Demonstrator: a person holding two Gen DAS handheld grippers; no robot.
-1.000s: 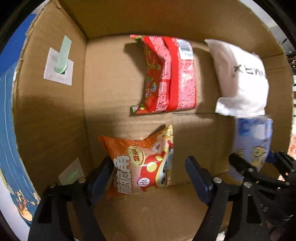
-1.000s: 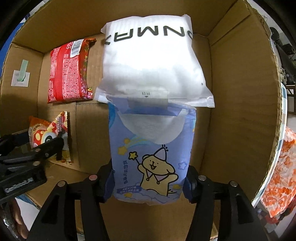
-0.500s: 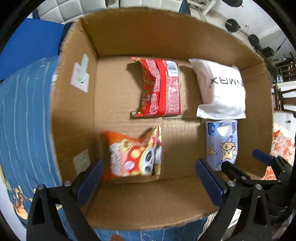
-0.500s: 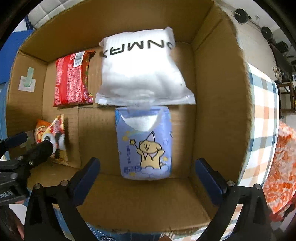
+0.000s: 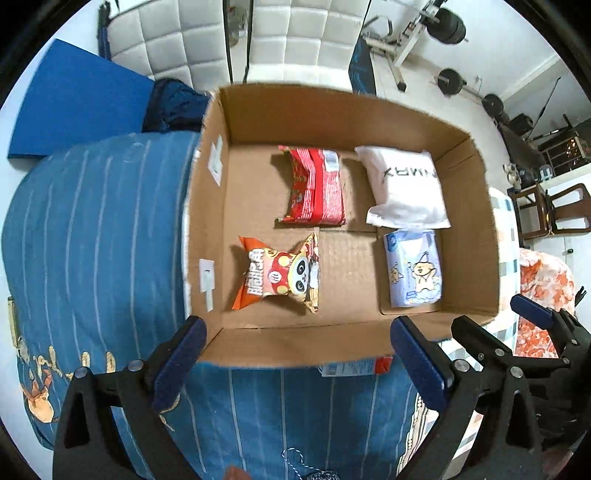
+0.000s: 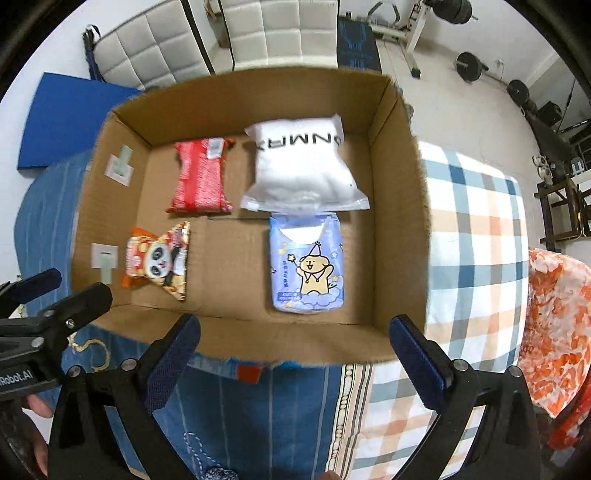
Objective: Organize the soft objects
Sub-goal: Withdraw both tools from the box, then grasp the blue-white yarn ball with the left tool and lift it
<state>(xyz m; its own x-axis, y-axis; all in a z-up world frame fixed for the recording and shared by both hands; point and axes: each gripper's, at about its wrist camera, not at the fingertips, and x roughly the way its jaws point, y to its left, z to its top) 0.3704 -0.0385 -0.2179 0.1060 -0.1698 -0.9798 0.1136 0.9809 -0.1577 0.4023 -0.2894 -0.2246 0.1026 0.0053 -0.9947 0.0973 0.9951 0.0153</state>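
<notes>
An open cardboard box holds soft packs. An orange panda snack bag lies at its near left. A red packet lies behind it. A white pouch lies at the far right. A blue tissue pack lies in front of the pouch. My left gripper is open and empty above the box's near edge. My right gripper is open and empty beside it.
The box stands on a bed with a blue striped cover and a plaid cover. An orange patterned cloth lies at the right. A blue mat and gym gear stand on the floor behind.
Both grippers let go of their packs, opened wide and pulled back up out of the box. The panda bag and the tissue pack stay on the box floor.
</notes>
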